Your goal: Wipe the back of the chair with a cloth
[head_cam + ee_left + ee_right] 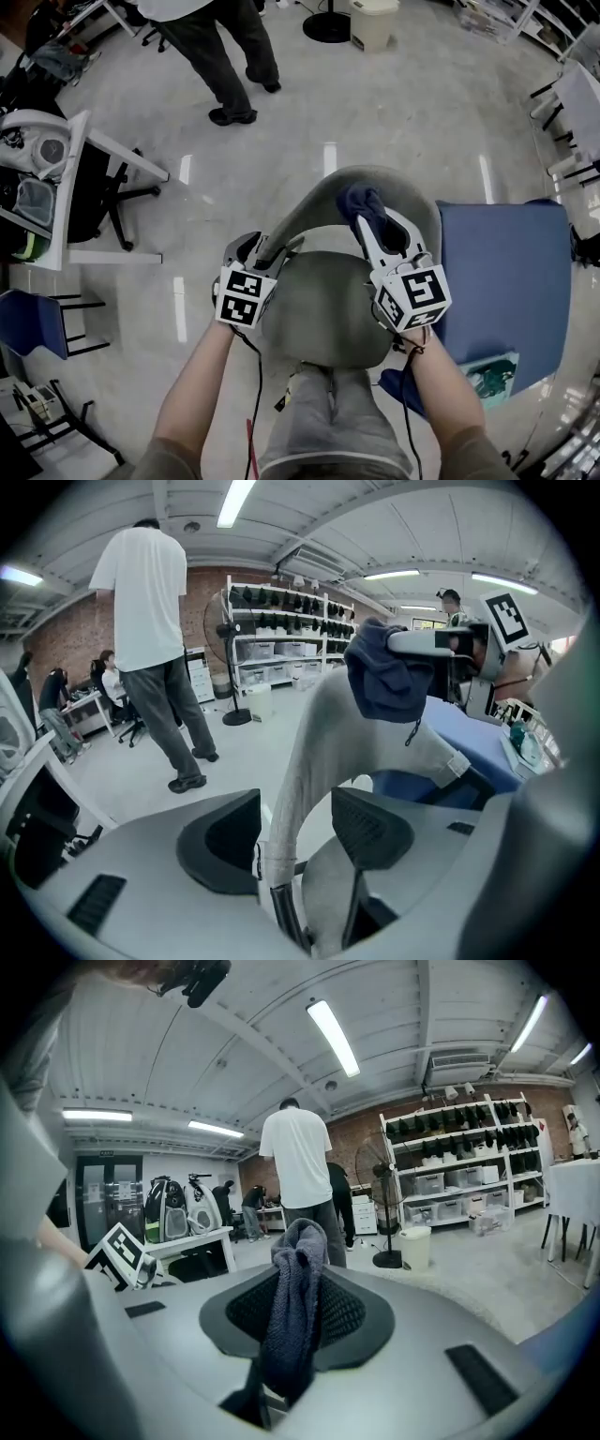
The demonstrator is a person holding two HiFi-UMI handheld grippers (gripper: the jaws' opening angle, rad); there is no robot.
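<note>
Clamping the dark blue cloth [359, 200] between its jaws, the right gripper [380, 234] holds it against the top of the grey chair back [309, 211]. The left gripper [267, 255] has its jaws apart, straddling that back's side edge. Beyond, a person [220, 47] stands.

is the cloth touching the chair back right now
Touching. The left gripper view shows the cloth, clamped in the right gripper, draped over the top edge of the chair back with no gap.
</note>
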